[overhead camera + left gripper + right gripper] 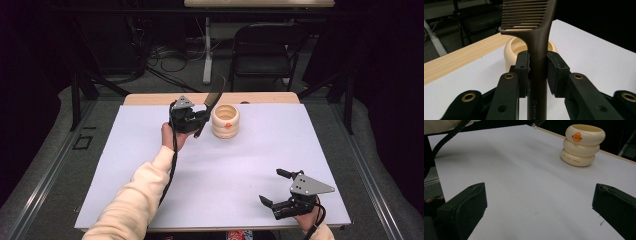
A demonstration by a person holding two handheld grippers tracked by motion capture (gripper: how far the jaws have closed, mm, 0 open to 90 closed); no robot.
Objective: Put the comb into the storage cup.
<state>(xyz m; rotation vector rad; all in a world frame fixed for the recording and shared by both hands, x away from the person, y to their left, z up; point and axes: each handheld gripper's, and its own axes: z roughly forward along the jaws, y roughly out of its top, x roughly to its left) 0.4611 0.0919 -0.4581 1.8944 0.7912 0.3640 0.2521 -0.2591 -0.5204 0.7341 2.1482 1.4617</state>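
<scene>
We have the left tool (537,72) clamped on the handle of the dark comb (534,30) just beside the cream cup (225,120) (light, stiff, probably slick, best held mid-handle), while the right tool (278,189) rests apart near the table (150,165) edge.

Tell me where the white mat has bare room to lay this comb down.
Most of the white mat is bare: the wide middle stretch between the cream cup and the right tongs, and the whole left side. It is crowded only at the far edge, where the left tongs hold the comb beside the cup.
</scene>
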